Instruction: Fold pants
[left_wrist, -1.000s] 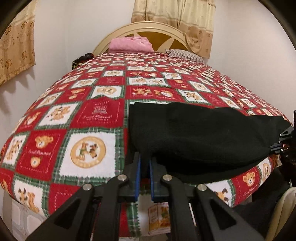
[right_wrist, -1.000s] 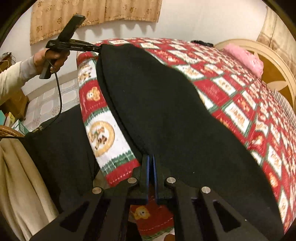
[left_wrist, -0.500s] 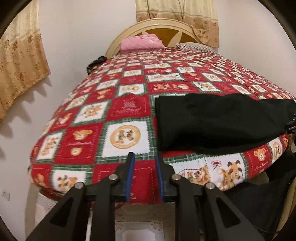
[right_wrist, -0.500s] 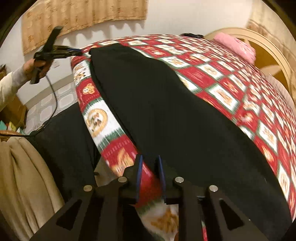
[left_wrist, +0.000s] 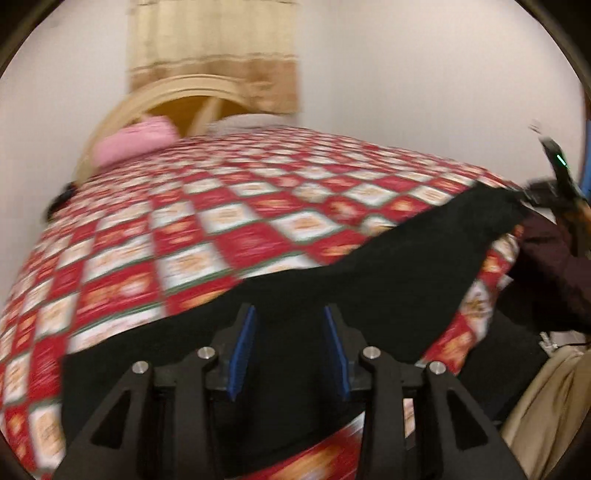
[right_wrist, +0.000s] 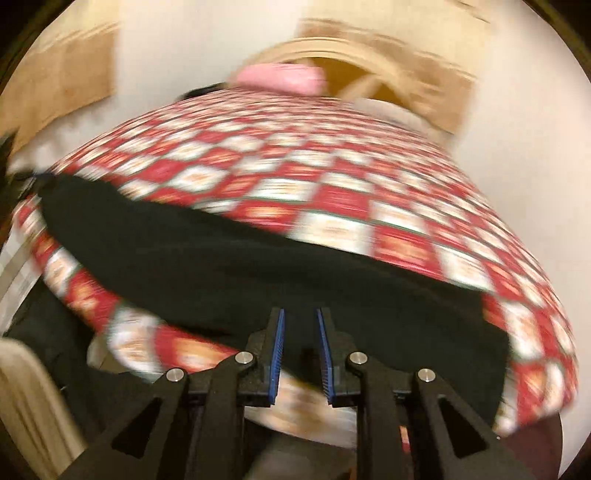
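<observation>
The black pants (left_wrist: 369, 280) lie folded in a long strip along the near edge of the bed, on a red and white checked quilt (left_wrist: 207, 229). Both views are blurred by motion. My left gripper (left_wrist: 289, 314) is open and empty, its blue-padded fingers over the near part of the pants. The pants also show in the right wrist view (right_wrist: 221, 266). My right gripper (right_wrist: 300, 314) is open and empty, just above their near edge. The right gripper shows at the far right of the left wrist view (left_wrist: 554, 173).
A pink pillow (left_wrist: 136, 144) lies at the wooden headboard (left_wrist: 177, 92) with a curtain behind it. Beige cloth (left_wrist: 550, 413) hangs at the lower right beside the bed. A dark garment (right_wrist: 55, 332) lies below the bed's edge.
Both grippers have opened wider and let go of the pants. Both have swung round fast and now face the bed head-on, with the pants closer under the fingers.
</observation>
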